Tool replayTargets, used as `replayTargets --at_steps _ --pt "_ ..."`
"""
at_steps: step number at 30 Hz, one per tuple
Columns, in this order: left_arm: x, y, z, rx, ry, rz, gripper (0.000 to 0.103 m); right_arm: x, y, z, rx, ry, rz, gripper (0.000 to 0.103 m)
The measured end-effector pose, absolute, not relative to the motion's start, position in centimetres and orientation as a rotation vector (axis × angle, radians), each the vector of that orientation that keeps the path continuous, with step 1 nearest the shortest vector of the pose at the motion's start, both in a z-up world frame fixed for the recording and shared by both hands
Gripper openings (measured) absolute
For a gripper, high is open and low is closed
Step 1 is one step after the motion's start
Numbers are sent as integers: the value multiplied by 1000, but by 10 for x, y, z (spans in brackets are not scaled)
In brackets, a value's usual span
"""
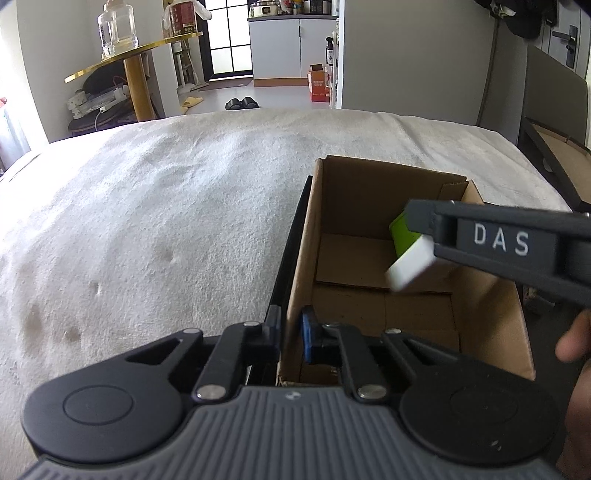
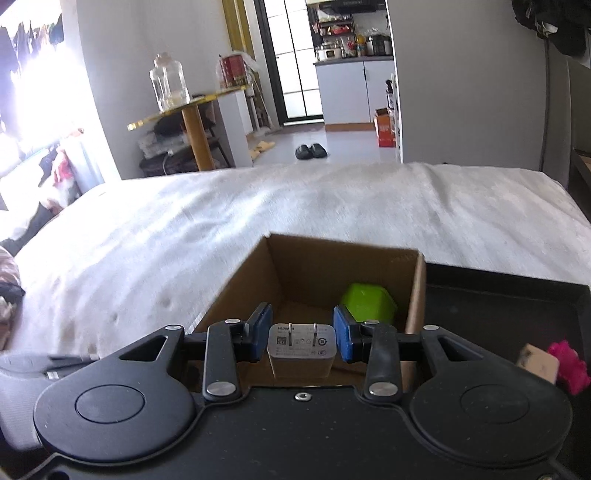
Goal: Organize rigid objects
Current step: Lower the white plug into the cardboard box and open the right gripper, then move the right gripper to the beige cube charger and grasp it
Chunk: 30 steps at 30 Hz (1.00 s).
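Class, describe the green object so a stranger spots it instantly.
A cardboard box stands open on the white blanket. Inside, by the wall nearest the black tray, sits the green object. It alone is lime and faceted; the charger nearby is white.

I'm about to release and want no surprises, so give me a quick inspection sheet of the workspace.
Surface: white blanket, rumpled, with a few faint stains.
Job's things: open cardboard box on the blanket; green object lies inside it; white charger is held over the opening, prongs facing forward.
Clutter: black tray to the right of the box, holding a pink object and a tan block.
Grippers: left hand-held gripper clamps the box's near wall; right hand-held gripper pinches the charger.
Cables: white cord under the side table; nothing seen on the blanket.
Surroundings: glass jar on the side table, slippers on the floor.
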<state>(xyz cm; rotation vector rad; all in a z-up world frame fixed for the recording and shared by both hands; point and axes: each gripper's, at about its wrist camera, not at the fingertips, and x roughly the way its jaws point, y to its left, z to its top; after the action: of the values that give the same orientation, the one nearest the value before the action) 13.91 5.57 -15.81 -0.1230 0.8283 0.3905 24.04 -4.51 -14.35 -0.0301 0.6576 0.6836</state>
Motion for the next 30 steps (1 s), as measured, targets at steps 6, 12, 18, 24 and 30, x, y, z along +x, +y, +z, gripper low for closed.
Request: replayTargets --at_steps 6,12,18,24,30 --pt "142 54 -159 -111 835 406 12 240 -50 -143 -41 665 680 46" --pt "144 50 -155 -104 843 426 12 237 -68 -148 -33 700 656 50" --pt "150 42 -149 -78 857 426 18 239 -88 -145 -13 698 612 61" --pt "155 31 -143 -38 848 433 52 239 -108 -144 -20 668 549 88" --pt "159 20 -139 -4 833 447 67 246 -125 -150 -2 680 520 89"
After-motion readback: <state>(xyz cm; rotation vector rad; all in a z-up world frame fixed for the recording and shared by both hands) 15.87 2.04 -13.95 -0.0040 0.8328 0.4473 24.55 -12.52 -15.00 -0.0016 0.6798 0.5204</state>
